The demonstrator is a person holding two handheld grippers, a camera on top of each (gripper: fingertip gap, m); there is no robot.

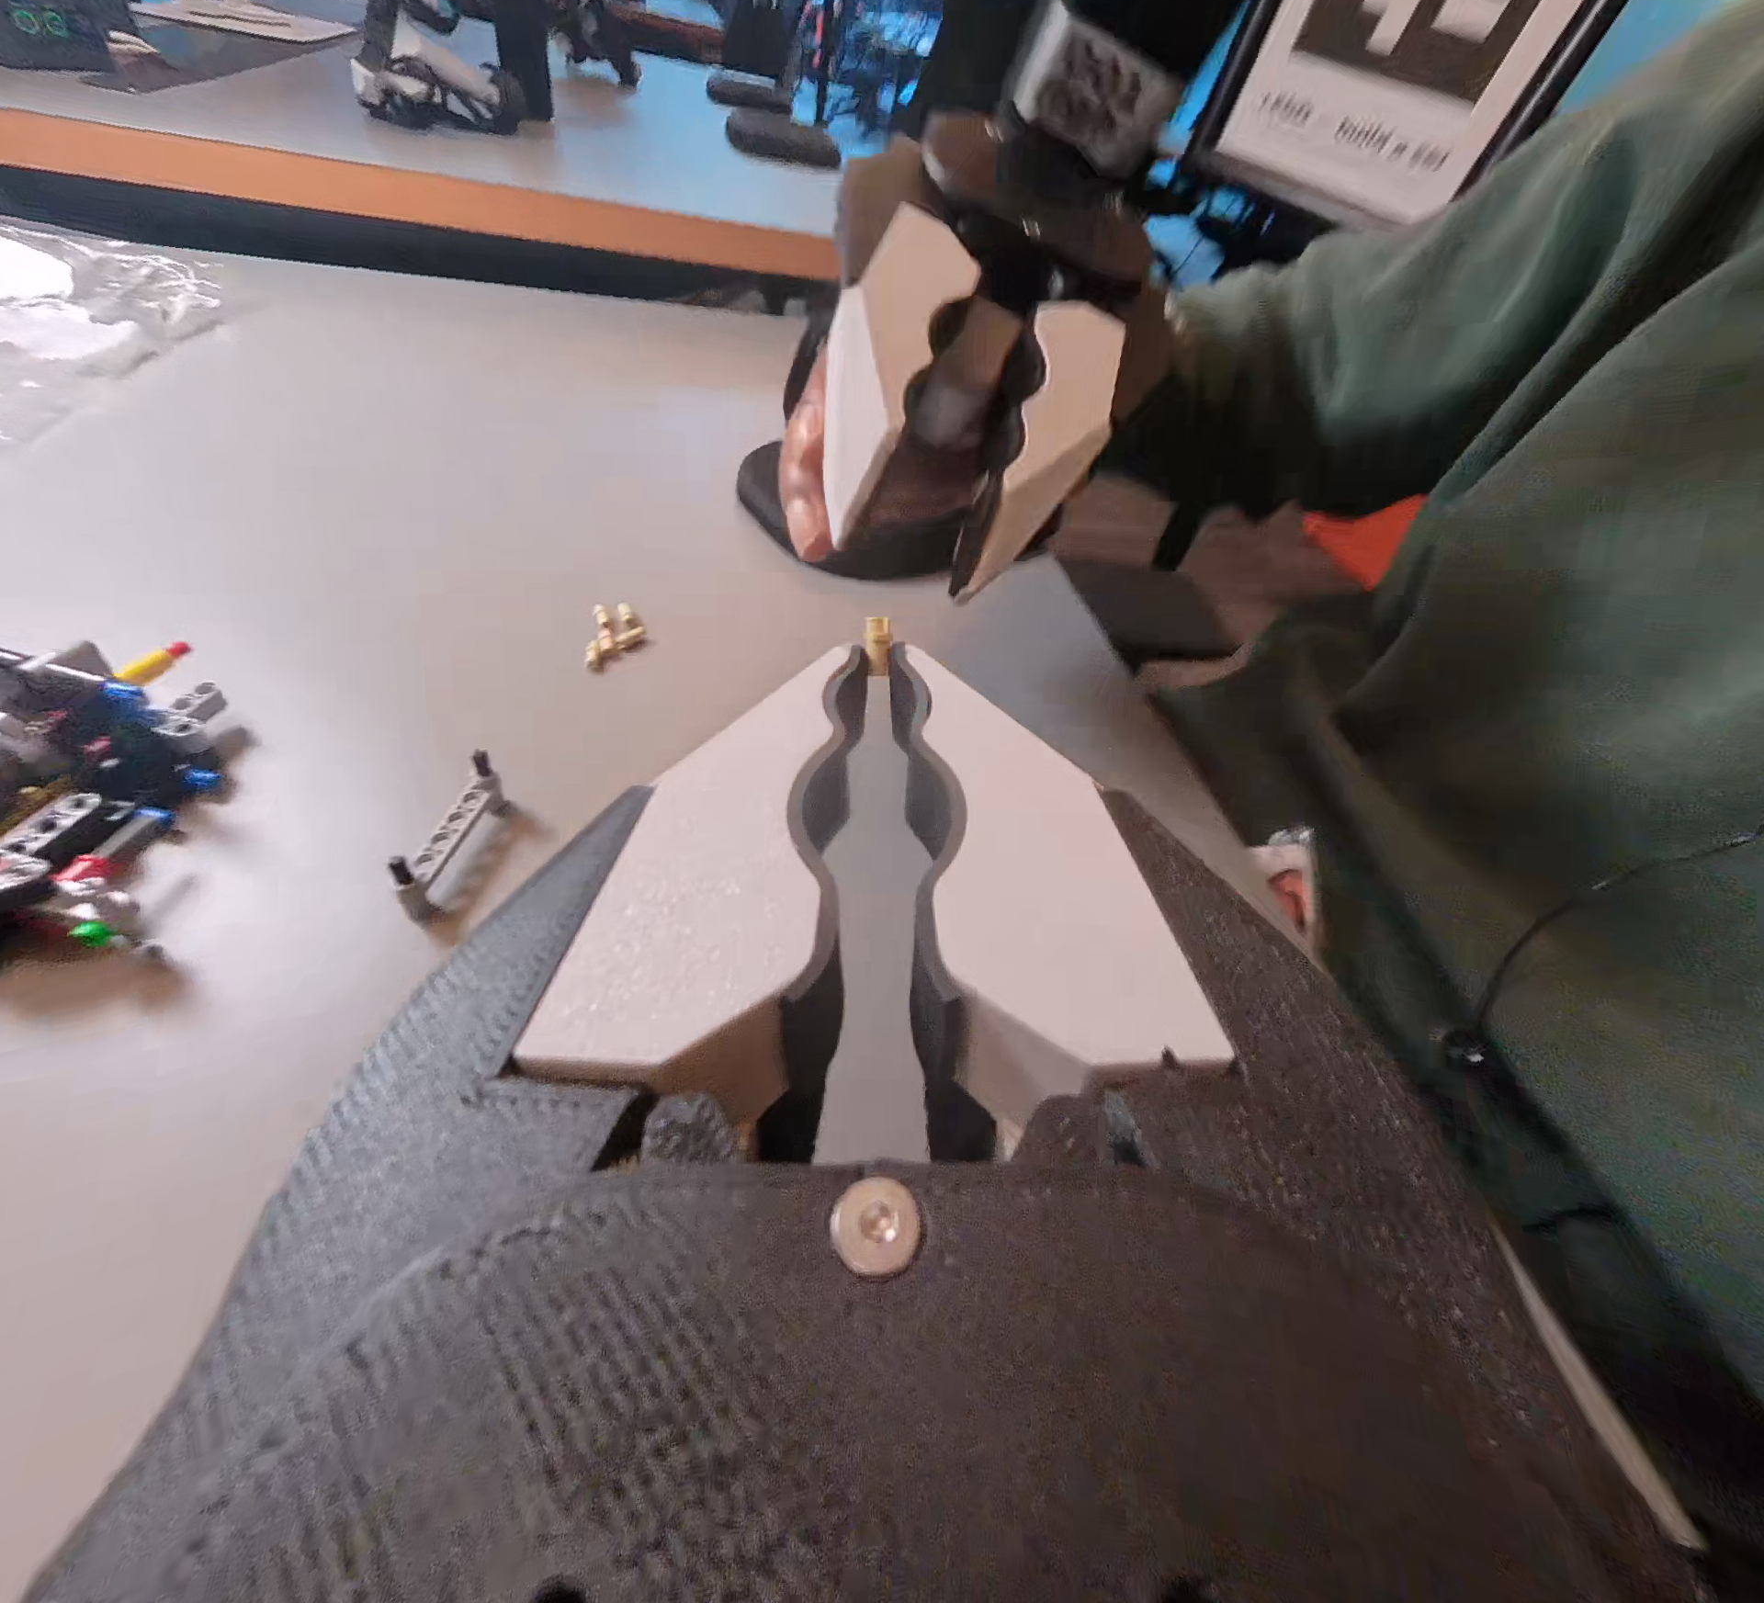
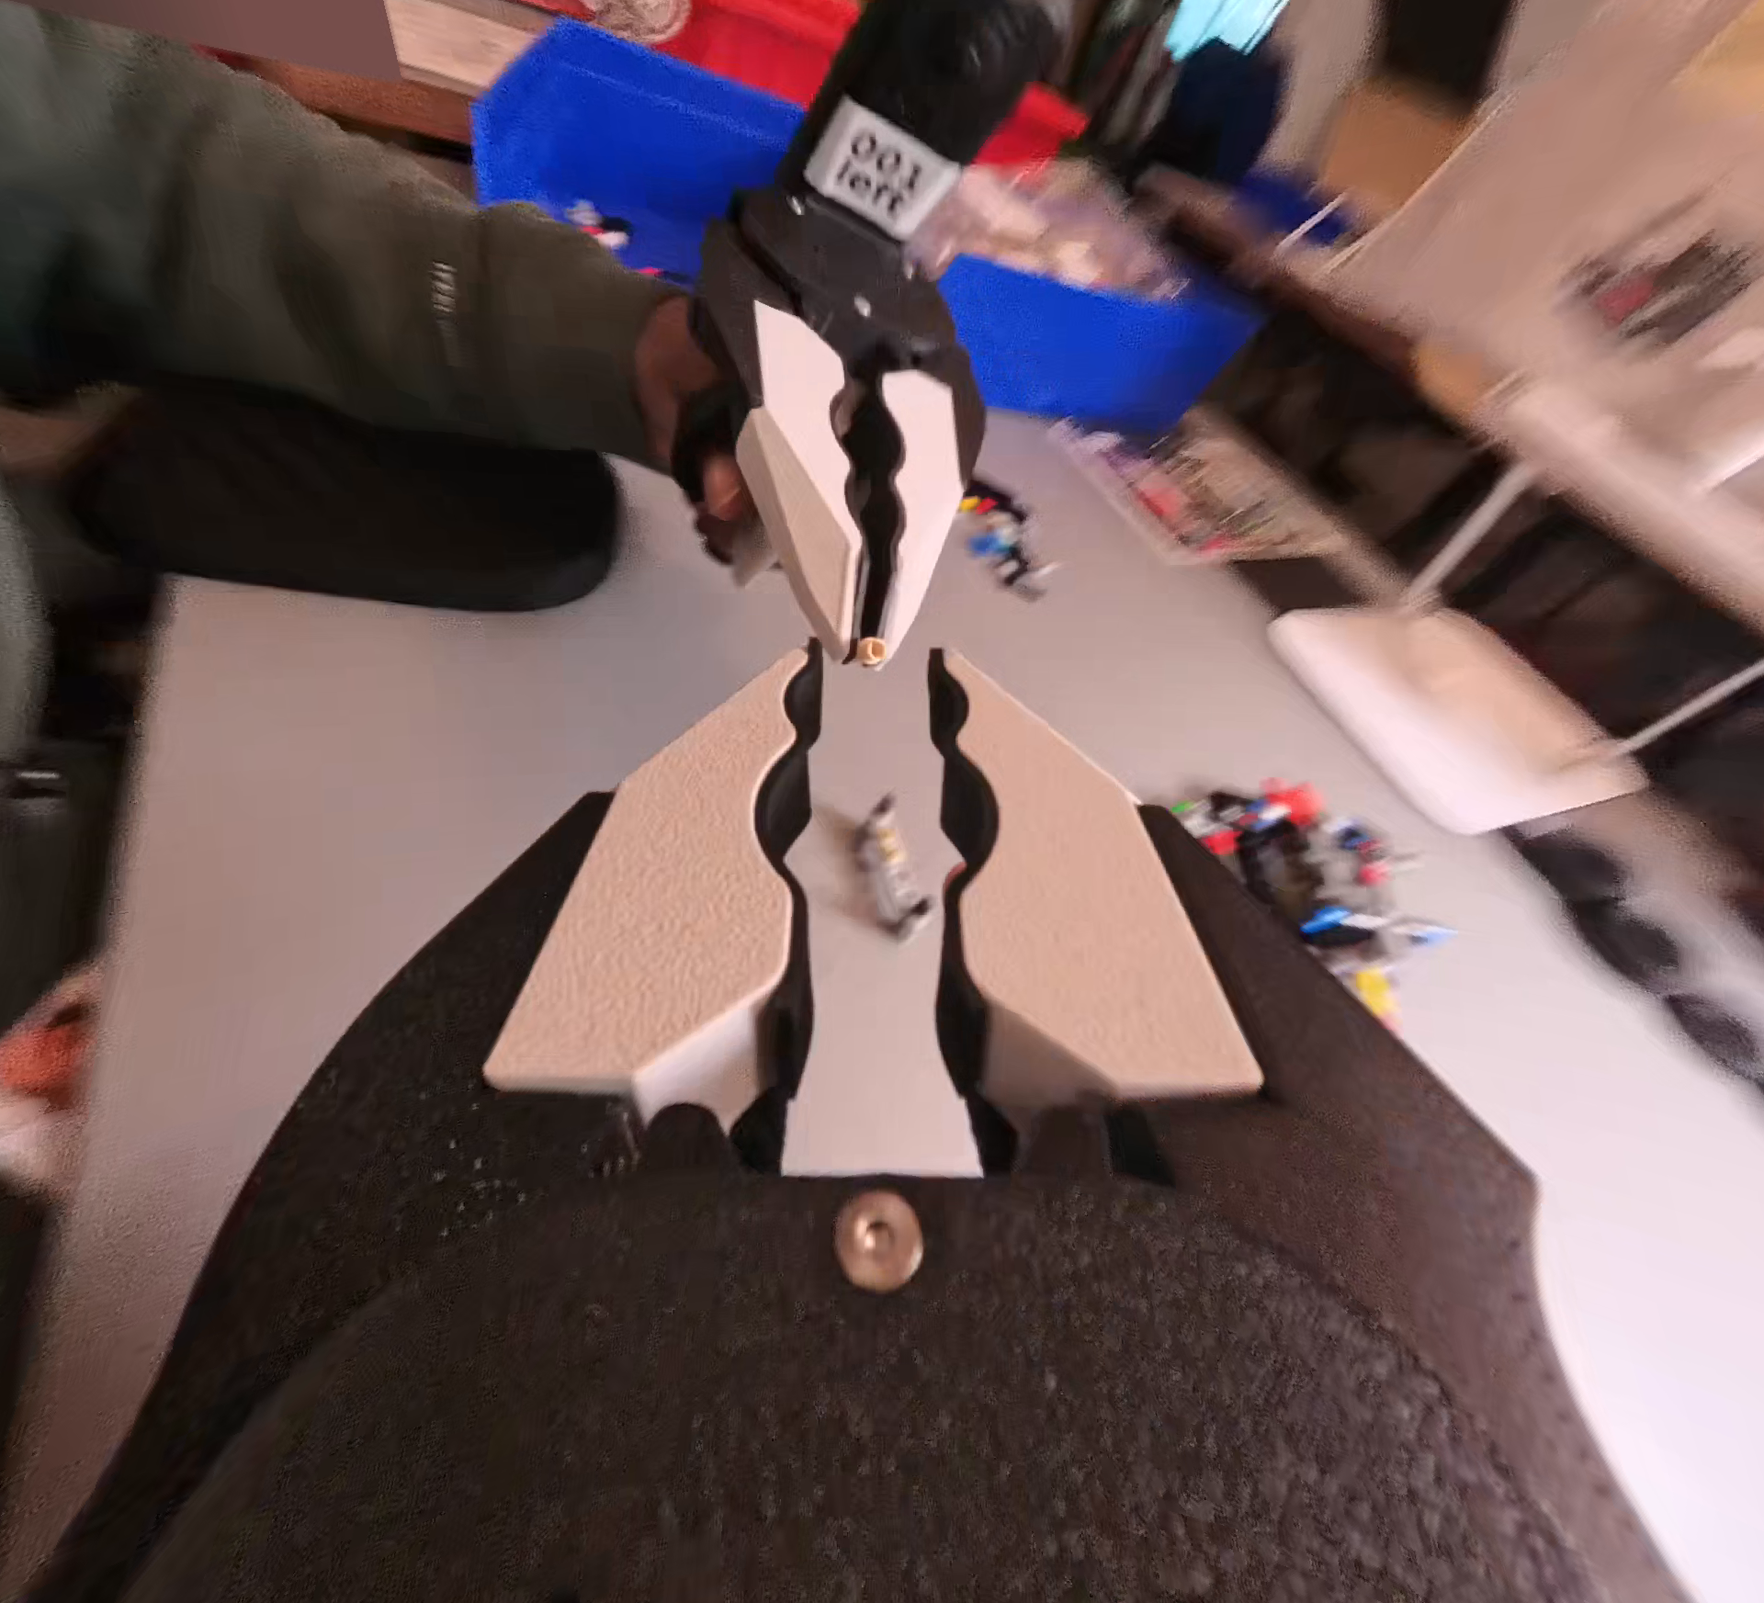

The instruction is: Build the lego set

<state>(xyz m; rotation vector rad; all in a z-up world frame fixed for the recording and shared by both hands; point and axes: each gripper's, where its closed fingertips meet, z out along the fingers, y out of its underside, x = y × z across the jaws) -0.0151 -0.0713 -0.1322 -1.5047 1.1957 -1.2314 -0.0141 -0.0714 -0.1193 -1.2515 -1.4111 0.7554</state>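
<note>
My left gripper (image 1: 878, 668) is shut on a small tan peg (image 1: 878, 636) that sticks out past its tips, held above the table. My right gripper (image 2: 873, 665) is open and empty, with its fingertips on either side of that peg (image 2: 871, 652) and tip to tip with the left gripper (image 2: 859, 636). In the left wrist view the right gripper (image 1: 897, 565) hangs just beyond the peg. A grey beam with black pins (image 1: 453, 841) lies on the table; it also shows between my right fingers (image 2: 892, 875). Loose tan pegs (image 1: 616, 633) lie nearby.
A pile of mixed lego pieces (image 1: 86, 803) lies on the grey table (image 1: 382, 507); it shows in the right wrist view too (image 2: 1308, 870). A blue bin (image 2: 649, 145) stands at the back. A clear plastic bag (image 1: 76, 316) lies far left. A green sleeve (image 1: 1527, 507) is at the right.
</note>
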